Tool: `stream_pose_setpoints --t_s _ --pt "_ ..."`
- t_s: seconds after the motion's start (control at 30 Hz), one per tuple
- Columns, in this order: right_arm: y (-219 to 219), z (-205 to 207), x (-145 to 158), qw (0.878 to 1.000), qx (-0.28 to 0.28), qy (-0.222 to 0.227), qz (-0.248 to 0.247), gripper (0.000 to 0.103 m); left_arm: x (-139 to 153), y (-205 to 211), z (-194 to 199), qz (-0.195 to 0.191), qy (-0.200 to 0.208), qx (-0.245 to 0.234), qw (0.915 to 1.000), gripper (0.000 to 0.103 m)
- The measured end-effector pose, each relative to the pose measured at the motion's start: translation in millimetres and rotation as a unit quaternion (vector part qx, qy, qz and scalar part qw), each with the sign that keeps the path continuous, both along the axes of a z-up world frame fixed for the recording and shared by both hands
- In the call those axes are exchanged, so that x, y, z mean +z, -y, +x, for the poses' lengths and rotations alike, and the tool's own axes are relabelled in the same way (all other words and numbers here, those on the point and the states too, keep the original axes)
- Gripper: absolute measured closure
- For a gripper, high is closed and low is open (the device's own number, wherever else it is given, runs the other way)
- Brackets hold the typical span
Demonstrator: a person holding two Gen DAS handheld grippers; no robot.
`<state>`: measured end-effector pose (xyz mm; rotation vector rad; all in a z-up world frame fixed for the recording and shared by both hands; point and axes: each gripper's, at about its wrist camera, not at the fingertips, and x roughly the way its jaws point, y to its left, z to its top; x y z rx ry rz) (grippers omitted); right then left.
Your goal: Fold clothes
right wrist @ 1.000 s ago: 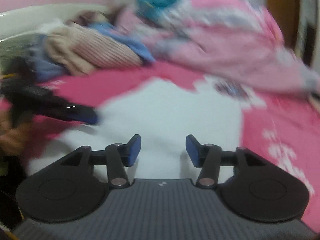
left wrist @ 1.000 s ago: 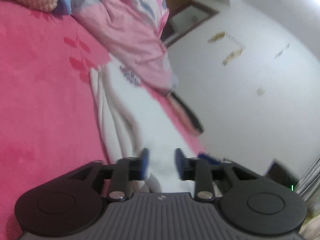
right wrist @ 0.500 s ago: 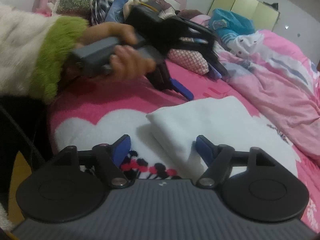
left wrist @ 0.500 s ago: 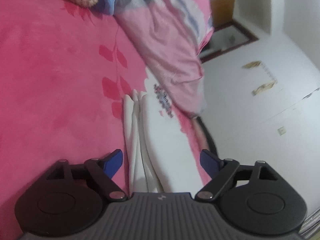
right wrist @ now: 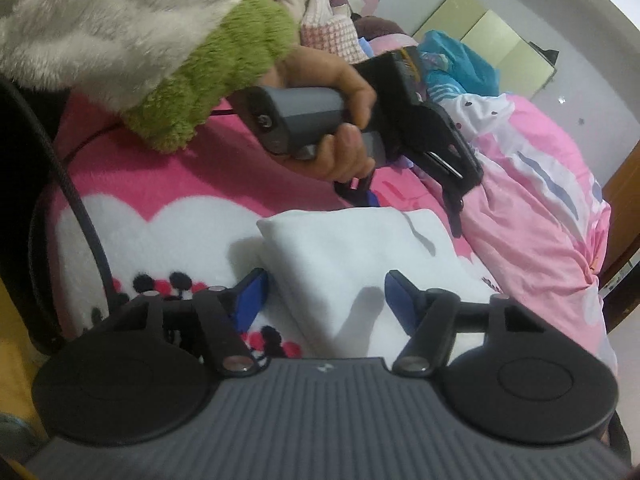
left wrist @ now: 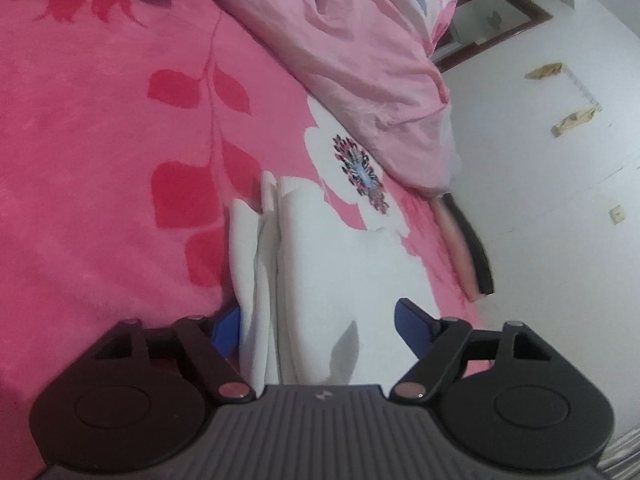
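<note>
Now, right gripper (right wrist: 324, 300): jaws spread but narrowing over the last half second, after a wider swing; the near corner of the folded white garment (right wrist: 352, 252) lies between the blue pads, and no pad presses on it that I can see.
Left gripper (left wrist: 318, 330): also apart, eased in slightly from its widest a moment ago; a second back it sat much narrower over the cloth. The garment's layered end runs up between the fingers, with the left pad half hidden behind a fold, so contact on that side I cannot tell.
Garment: a compact white stack on the pink bedspread (left wrist: 80, 160), thicker and tidier than the flat spread seen a second ago, its layered edges showing in the left wrist view.
Change: both hands have let go and swung round to opposite ends of the bundle.
Meaning: one fold looks finished; my guess is another fold or a squaring-up comes next.
Person's hand (right wrist: 336, 120): wrapped round the left tool's handle, green fluffy cuff (right wrist: 212, 80) behind it, hovering over the far edge of the stack.
Beyond: pink duvet (right wrist: 540, 208) bunched up, more clothes piled at the headboard.
</note>
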<state>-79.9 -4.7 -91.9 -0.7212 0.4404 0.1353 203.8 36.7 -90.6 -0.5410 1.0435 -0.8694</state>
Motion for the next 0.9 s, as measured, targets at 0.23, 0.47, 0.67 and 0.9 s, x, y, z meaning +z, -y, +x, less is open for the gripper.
stream_pose_setpoints --t_s 0.23,0.47,0.67,0.9 --pt "-10.0 11.4 -5.7 1.000 -0.003 0.011 -0.023 0.050 1.0 17.1 -1.5 0.045 0.036 -0.010 0.9983 0.059" --pt "0.4 16.1 2.2 0.999 -0.028 0.037 0.020 0.085 6.3 21.7 -3.9 0.061 0.028 0.005 0.9978 0.079" --pt "27.9 1.6 32.2 0.989 -0.057 0.090 0.106 0.086 41.6 44.2 -4.6 0.093 -0.008 0.029 0.9952 0.081" --pt "97.8 -41.1 72.5 0.953 -0.120 0.165 0.223 0.086 114.1 128.7 -36.8 0.154 0.037 0.017 0.9872 0.081"
